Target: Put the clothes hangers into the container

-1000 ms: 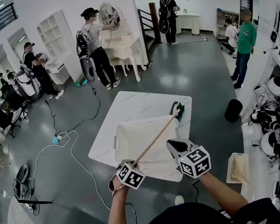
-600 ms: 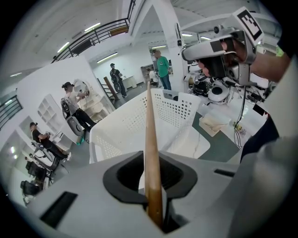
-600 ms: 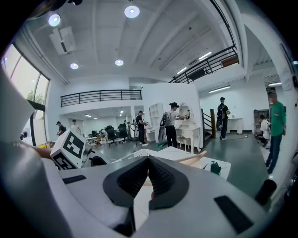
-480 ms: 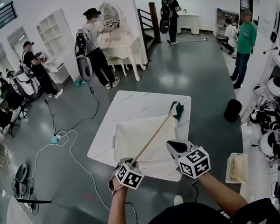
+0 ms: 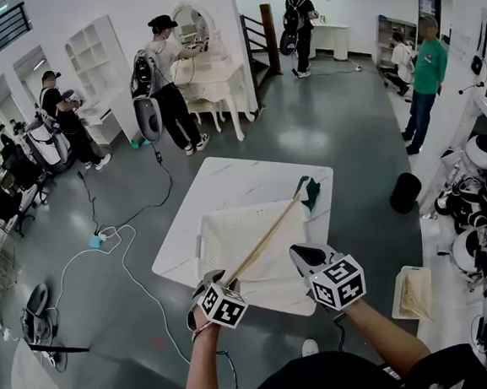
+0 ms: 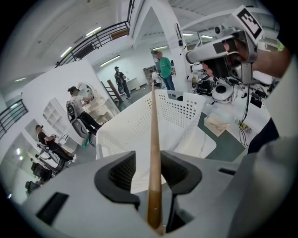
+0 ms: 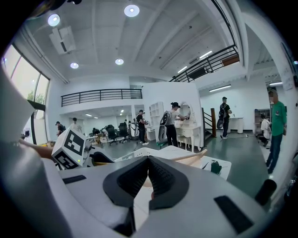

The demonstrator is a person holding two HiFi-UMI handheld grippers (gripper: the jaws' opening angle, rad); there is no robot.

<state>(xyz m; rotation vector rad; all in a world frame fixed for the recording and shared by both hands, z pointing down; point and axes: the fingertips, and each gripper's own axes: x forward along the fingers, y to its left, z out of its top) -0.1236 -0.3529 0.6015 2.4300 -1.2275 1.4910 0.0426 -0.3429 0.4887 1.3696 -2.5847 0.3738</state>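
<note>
- The left gripper's (image 6: 151, 171) jaws are being opened, the wooden rod (image 6: 153, 135) lying loosely between them.
- The rod is being pointed ahead across the white perforated basket (image 6: 135, 128).
- The right gripper's (image 7: 148, 179) jaws are being held together, empty.

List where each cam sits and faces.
Head view: on the head, steeply down at table, basket, stick; left gripper, right gripper, forearms show.
Left gripper view: on left gripper, along its opening fingers, stick between, toward basket; right gripper top right.
Right gripper view: on right gripper, level across room; fingers together.
Shared: stick shows in all three.
</note>
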